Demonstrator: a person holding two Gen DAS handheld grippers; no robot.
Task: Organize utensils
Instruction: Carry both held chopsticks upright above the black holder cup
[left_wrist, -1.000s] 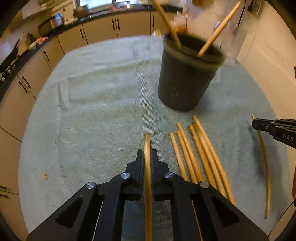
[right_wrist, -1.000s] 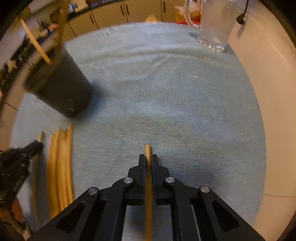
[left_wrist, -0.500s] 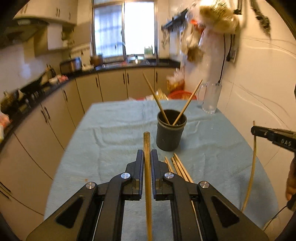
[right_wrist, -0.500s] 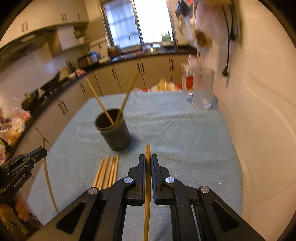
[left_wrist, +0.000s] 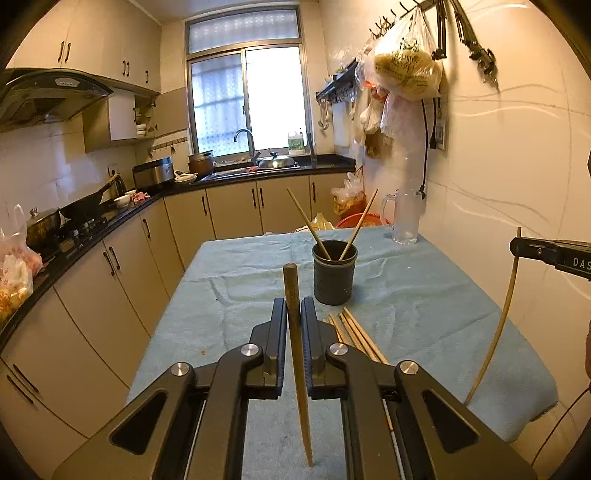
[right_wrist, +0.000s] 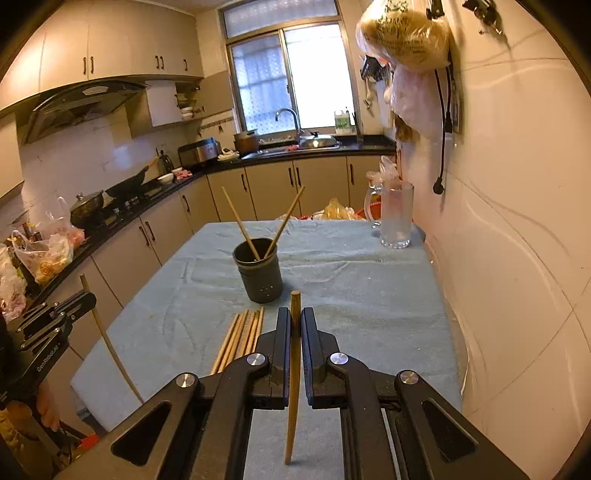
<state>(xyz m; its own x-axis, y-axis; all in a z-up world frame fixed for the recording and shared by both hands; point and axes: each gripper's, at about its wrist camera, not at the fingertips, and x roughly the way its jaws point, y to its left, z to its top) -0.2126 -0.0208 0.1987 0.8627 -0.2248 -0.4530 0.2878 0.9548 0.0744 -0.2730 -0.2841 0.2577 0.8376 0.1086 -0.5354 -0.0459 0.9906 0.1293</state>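
Observation:
My left gripper (left_wrist: 294, 308) is shut on a wooden chopstick (left_wrist: 297, 354) that hangs down between its fingers, above the near end of the table. My right gripper (right_wrist: 294, 317) is shut on another chopstick (right_wrist: 293, 369) the same way. A dark round holder (left_wrist: 334, 273) stands on the blue cloth with two chopsticks (left_wrist: 308, 225) leaning in it; the same holder (right_wrist: 258, 271) shows in the right wrist view. Several loose chopsticks (right_wrist: 240, 336) lie side by side on the cloth just in front of it. Each gripper appears at the edge of the other's view: the right gripper (left_wrist: 517, 245) and the left gripper (right_wrist: 86, 297).
A glass mug (right_wrist: 395, 216) stands at the table's far right corner by the tiled wall. Cabinets and a black counter (left_wrist: 110, 221) with pots run along the left and back. Plastic bags (left_wrist: 406, 70) hang from wall hooks on the right.
Both grippers rose and tilted up from close over the cloth, each carrying its chopstick; the holder and table now look farther away and the kitchen has come into view.

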